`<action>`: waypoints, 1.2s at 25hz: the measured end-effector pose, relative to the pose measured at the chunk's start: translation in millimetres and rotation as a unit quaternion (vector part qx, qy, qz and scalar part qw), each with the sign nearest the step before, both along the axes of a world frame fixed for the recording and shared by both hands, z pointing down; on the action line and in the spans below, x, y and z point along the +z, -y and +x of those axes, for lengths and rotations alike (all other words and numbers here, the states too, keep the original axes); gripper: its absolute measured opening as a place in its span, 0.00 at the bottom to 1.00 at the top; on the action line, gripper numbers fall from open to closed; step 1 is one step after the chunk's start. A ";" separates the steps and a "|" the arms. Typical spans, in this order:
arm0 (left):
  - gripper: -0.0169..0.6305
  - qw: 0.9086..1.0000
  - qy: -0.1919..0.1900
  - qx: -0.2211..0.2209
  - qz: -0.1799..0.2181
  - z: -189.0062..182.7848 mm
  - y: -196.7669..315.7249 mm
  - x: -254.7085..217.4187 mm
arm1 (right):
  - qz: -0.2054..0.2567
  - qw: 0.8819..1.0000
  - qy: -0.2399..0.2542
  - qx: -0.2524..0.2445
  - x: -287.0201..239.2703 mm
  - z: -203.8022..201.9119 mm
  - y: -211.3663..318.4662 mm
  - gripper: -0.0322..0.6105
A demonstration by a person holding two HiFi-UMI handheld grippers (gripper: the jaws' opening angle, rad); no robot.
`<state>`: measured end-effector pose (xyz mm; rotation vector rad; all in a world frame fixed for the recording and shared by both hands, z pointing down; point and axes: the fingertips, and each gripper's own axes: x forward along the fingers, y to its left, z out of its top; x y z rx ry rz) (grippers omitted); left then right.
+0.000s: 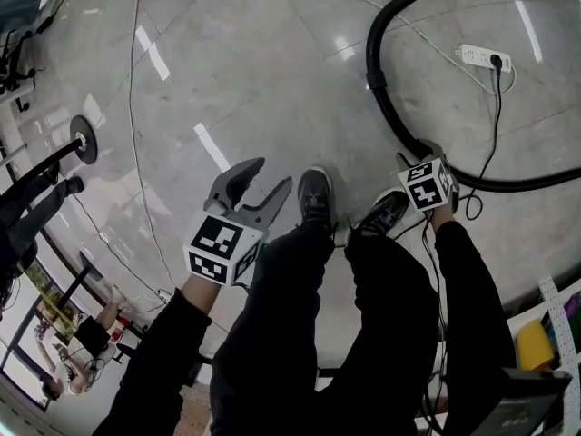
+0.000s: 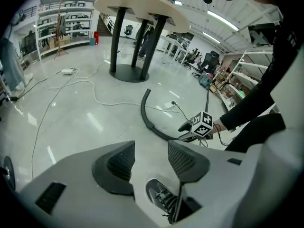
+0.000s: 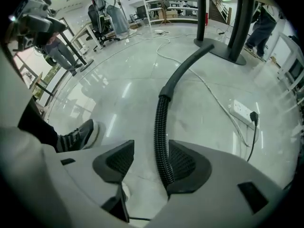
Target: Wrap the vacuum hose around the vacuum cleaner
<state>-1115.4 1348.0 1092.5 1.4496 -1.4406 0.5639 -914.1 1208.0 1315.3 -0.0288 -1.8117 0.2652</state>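
Note:
The black vacuum hose lies on the grey floor, curving from a smooth end tube at the far side toward my feet and off to the right. My right gripper is low over the hose's ribbed part. In the right gripper view this gripper is open and the ribbed hose runs between its jaws, close against the right pad and well apart from the left one. My left gripper hangs open over bare floor left of my shoes, with nothing between its jaws. No vacuum cleaner body is in view.
A white power strip with a black plug lies beyond the hose, and a thin white cable trails across the floor. My shoes stand between the grippers. A table's dark round base stands farther off. A shelf is at the lower right.

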 end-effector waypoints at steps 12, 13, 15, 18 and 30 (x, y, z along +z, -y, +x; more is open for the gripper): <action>0.36 0.999 0.036 0.011 0.021 -36.8 22.5 55.8 | -0.013 0.998 -0.048 -0.043 117.9 1.2 3.4 0.40; 0.36 0.999 0.036 0.013 0.021 -37.5 26.4 56.0 | -0.021 0.997 -0.055 -0.048 120.3 3.6 0.4 0.39; 0.36 0.999 0.031 0.017 0.021 -35.5 33.8 53.1 | -0.037 0.996 -0.065 -0.057 118.4 8.7 -4.5 0.32; 0.35 0.999 0.020 0.025 0.023 -25.1 45.4 39.1 | -0.062 0.996 -0.056 -0.041 93.6 12.8 -5.5 0.31; 0.35 0.993 -0.033 0.104 0.055 59.4 77.6 -155.1 | -0.072 0.996 -0.002 -0.056 -192.7 98.3 -21.1 0.30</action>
